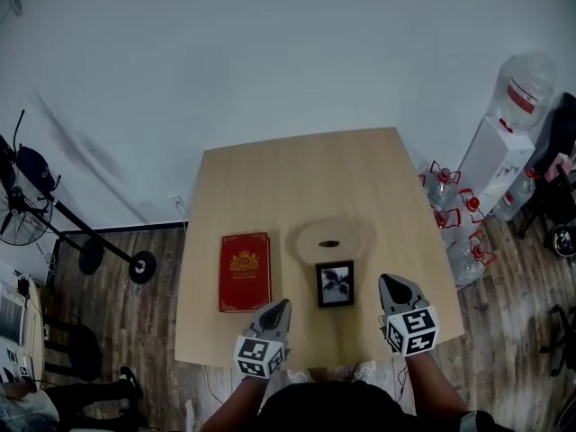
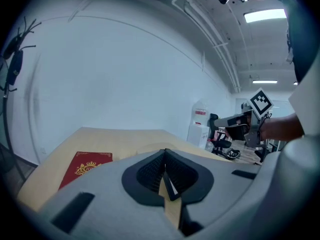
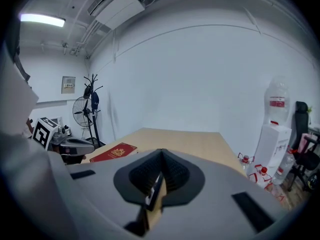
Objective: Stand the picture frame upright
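Observation:
The small black picture frame (image 1: 335,283) lies flat, face up, near the front of the wooden table (image 1: 297,169). It is between my two grippers and touches neither. My left gripper (image 1: 284,304) hangs over the front edge, just left of the frame, with its jaws shut and empty (image 2: 165,151). To the frame's right, my right gripper (image 1: 384,280) is level with it, jaws also shut on nothing (image 3: 161,151). Both point toward the far side of the table.
A red book (image 1: 245,272) lies left of the frame. A round wooden disc (image 1: 328,240) sits just behind the frame. A water dispenser (image 1: 499,147) and several water bottles (image 1: 454,214) stand on the floor to the right. A fan (image 1: 27,196) stands at the left.

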Tool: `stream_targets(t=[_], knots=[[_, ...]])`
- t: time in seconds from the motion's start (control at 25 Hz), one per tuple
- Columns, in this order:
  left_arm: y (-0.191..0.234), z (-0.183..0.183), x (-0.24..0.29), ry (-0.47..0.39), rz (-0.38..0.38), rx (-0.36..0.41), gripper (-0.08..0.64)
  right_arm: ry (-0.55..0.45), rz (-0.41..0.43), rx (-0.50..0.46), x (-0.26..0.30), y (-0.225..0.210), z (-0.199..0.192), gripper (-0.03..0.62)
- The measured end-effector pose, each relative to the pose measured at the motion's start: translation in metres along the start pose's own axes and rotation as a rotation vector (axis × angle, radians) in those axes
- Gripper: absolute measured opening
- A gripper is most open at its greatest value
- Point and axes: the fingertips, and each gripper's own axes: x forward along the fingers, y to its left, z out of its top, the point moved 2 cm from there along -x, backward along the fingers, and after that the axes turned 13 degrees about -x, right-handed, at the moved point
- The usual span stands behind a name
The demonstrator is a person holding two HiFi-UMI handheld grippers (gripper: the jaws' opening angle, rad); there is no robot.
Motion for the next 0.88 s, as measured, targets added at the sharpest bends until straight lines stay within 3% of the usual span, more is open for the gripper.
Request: stream_targets(t=[0.24, 0.44, 0.88], knots=[[-0.004, 0.018, -0.001, -0.038, 0.011, 0.026, 0.0, -0.046, -0.022, -0.038, -0.013, -0.003, 0.015, 0.009], [0.0, 0.015, -0.004, -0.029, 0.026, 0.013, 0.0, -0.078, -0.011, 0.011, -0.017, -0.003, 0.018, 0.009], [0.001, 0.01, -0.006, -0.024, 0.044, 0.006, 0.001, -0.123, -0.028, -0.013, -0.029, -0.005, 0.022, 0.009]])
